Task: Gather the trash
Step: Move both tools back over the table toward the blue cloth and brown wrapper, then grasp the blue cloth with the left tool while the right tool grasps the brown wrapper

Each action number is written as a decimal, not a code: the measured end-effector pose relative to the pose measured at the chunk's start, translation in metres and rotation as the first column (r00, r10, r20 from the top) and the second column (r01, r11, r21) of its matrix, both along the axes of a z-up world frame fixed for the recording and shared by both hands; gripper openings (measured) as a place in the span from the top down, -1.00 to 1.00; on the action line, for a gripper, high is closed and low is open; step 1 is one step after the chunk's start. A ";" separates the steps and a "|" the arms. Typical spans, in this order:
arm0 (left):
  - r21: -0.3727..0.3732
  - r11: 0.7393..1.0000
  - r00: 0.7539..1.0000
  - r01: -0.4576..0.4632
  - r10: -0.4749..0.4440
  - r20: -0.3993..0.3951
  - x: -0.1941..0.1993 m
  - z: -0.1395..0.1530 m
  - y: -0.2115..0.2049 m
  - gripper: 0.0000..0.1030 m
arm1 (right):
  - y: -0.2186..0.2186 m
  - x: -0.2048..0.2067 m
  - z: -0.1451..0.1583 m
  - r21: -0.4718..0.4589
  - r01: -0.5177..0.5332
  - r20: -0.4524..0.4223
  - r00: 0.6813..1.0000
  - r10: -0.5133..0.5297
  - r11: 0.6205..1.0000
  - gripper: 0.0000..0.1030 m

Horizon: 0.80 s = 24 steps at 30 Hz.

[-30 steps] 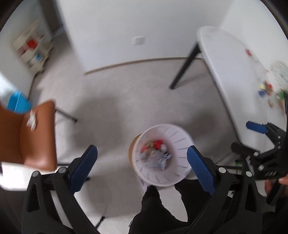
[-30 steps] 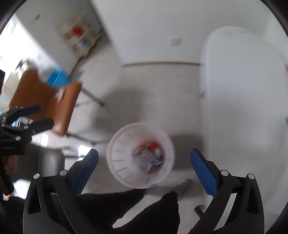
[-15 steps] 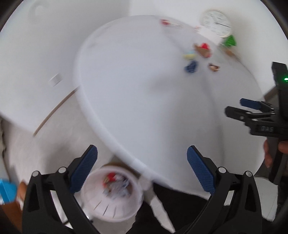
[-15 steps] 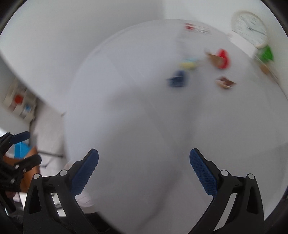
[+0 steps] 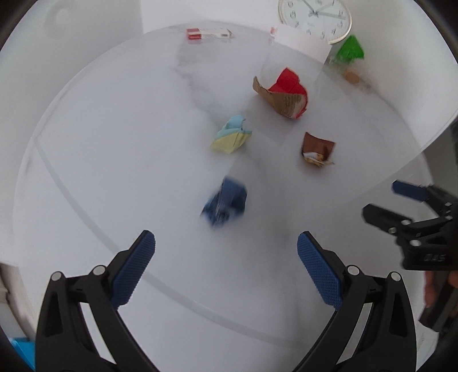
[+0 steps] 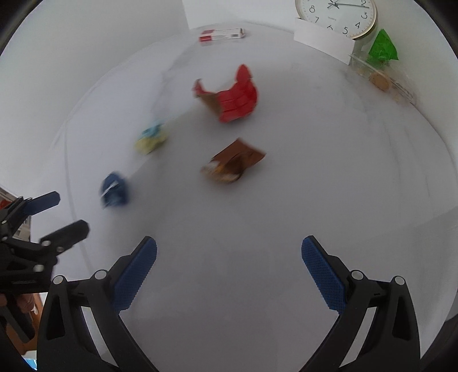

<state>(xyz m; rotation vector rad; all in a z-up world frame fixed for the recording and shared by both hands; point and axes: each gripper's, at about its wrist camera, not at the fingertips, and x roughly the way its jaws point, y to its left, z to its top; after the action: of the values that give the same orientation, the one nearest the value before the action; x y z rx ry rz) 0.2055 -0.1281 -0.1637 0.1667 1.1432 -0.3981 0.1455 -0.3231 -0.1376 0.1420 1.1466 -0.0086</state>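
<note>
Several scraps of trash lie on a white table [image 5: 100, 160]. A crumpled blue wrapper [image 5: 224, 203] sits just ahead of my left gripper [image 5: 226, 254], which is open and empty. Farther off lie a yellow and light-blue wad [image 5: 231, 136], a brown wrapper [image 5: 317, 150] and a torn red carton [image 5: 286, 93]. My right gripper [image 6: 229, 254] is open and empty too, with the brown wrapper [image 6: 233, 163] ahead of it, the red carton [image 6: 233, 100] beyond, the yellow wad [image 6: 151, 140] and the blue wrapper [image 6: 114, 190] to its left.
At the table's far edge stand a wall clock [image 5: 315, 17], a white card [image 5: 300, 43], a green wrapper [image 5: 349, 50] and a red-and-white box [image 5: 207, 33]. The right gripper [image 5: 400, 206] shows at the right edge of the left wrist view, and the left gripper [image 6: 48, 214] shows in the right wrist view.
Both grippers have swung up from the white bin on the floor to the table and moved closer to the scraps. Both stay open and empty.
</note>
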 end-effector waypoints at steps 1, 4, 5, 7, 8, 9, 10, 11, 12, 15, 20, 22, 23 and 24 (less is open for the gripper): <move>0.022 1.000 1.000 0.003 -0.003 -0.007 0.010 -0.008 -0.009 -0.85 | -0.006 0.008 -0.003 0.001 -0.004 -0.001 1.000 0.004 1.000 -0.95; 0.042 0.999 0.999 0.000 0.001 -0.033 0.025 -0.025 -0.020 -0.67 | -0.016 0.024 -0.011 0.008 -0.018 -0.004 1.000 0.018 1.000 -0.95; 0.045 0.999 0.999 -0.003 0.005 -0.046 0.030 -0.029 -0.021 -0.56 | -0.018 0.028 -0.013 0.009 -0.023 -0.005 1.000 0.023 1.000 -0.95; 0.045 0.999 0.998 -0.010 0.013 -0.064 0.035 -0.038 -0.025 -0.35 | -0.020 0.039 -0.019 0.012 -0.042 -0.005 0.999 0.042 0.999 -0.95; 0.047 0.999 0.997 -0.011 0.014 -0.071 0.036 -0.040 -0.026 -0.22 | -0.020 0.043 -0.022 0.013 -0.053 -0.005 0.999 0.053 0.999 -0.95; 0.052 0.999 0.997 -0.009 0.013 -0.079 0.038 -0.044 -0.027 -0.13 | -0.020 0.048 -0.026 0.016 -0.069 -0.004 0.998 0.069 0.997 -0.95; 0.061 0.998 0.998 -0.008 0.011 -0.057 0.035 -0.043 -0.028 -0.08 | -0.020 0.052 -0.028 0.016 -0.077 -0.003 0.997 0.077 0.997 -0.95; 0.069 0.998 0.999 -0.002 0.006 -0.051 0.034 -0.043 -0.029 0.07 | -0.018 0.055 -0.030 0.016 -0.085 -0.001 0.996 0.085 0.996 -0.95; 0.075 0.997 0.999 0.005 -0.001 -0.045 0.034 -0.043 -0.030 0.22 | -0.017 0.059 -0.032 0.016 -0.095 0.000 0.995 0.095 0.995 -0.95; 0.064 0.998 0.998 0.010 -0.007 -0.055 0.035 -0.040 -0.028 0.32 | -0.012 0.068 -0.037 0.013 -0.098 0.007 0.995 0.098 0.995 -0.95; 0.047 0.999 0.998 -0.022 0.025 -0.066 0.036 -0.038 -0.018 0.33 | -0.005 0.075 -0.041 -0.009 -0.008 -0.015 1.000 0.007 1.000 -0.95; 0.039 0.998 0.997 -0.042 0.045 -0.065 0.033 -0.034 -0.012 0.33 | -0.005 0.073 -0.041 0.005 0.084 -0.028 0.996 -0.084 0.996 -0.95; 0.033 0.998 0.996 -0.052 0.055 -0.065 0.031 -0.033 -0.009 0.33 | -0.005 0.073 -0.042 0.016 0.115 -0.035 0.993 -0.115 0.993 -0.95; 0.027 0.998 0.996 -0.061 0.063 -0.065 0.031 -0.032 -0.008 0.33 | -0.006 0.073 -0.044 0.031 0.170 -0.044 0.985 -0.169 0.985 -0.95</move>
<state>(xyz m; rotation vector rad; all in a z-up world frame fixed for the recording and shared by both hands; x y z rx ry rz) 0.2361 -0.1358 -0.1954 0.1408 1.2155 -0.3364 0.2181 -0.3287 -0.1813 0.2708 1.1737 -0.1434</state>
